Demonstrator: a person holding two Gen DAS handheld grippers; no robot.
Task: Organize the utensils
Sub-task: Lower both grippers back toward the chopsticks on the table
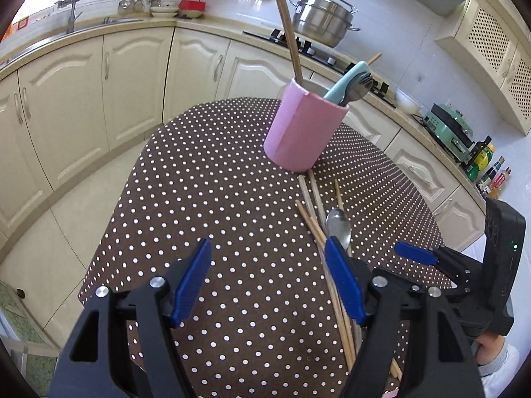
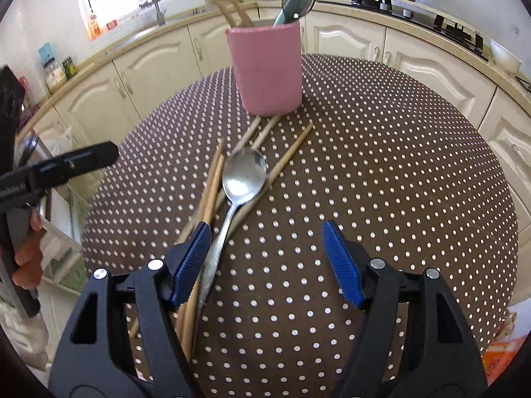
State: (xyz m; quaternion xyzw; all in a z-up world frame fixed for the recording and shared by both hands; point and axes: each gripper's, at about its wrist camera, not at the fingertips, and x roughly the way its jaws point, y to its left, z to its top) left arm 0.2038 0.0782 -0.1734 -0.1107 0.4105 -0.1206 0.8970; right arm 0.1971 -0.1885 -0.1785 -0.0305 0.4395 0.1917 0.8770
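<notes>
We hold both grippers low over desk (image 2: 381,152), brown polka-dot cloth. Left gripper (image 1: 268,278) jaws spread, empty; right gripper (image 2: 267,262) jaws spread, empty, just beside loose pile. Steel spoon (image 2: 244,179) lies across wooden chopsticks (image 2: 212,182), slim, pale, fanned toward pink cylindrical holder (image 2: 268,73). Holder upright, already carries chopsticks, teal-handled cutlery (image 2: 292,3). We judge loose pieces go in next.

**Both grippers spread wide, nothing clamped**

Left gripper (image 1: 267,277) held with blue pads (image 1: 192,283) far apart, nothing between the fingertips. Right gripper (image 2: 267,262) likewise wide, pads (image 2: 341,262) parted, gap bare. Bare hand (image 2: 28,258) wrapped round the left handle, probably squeezing no trigger.
</notes>
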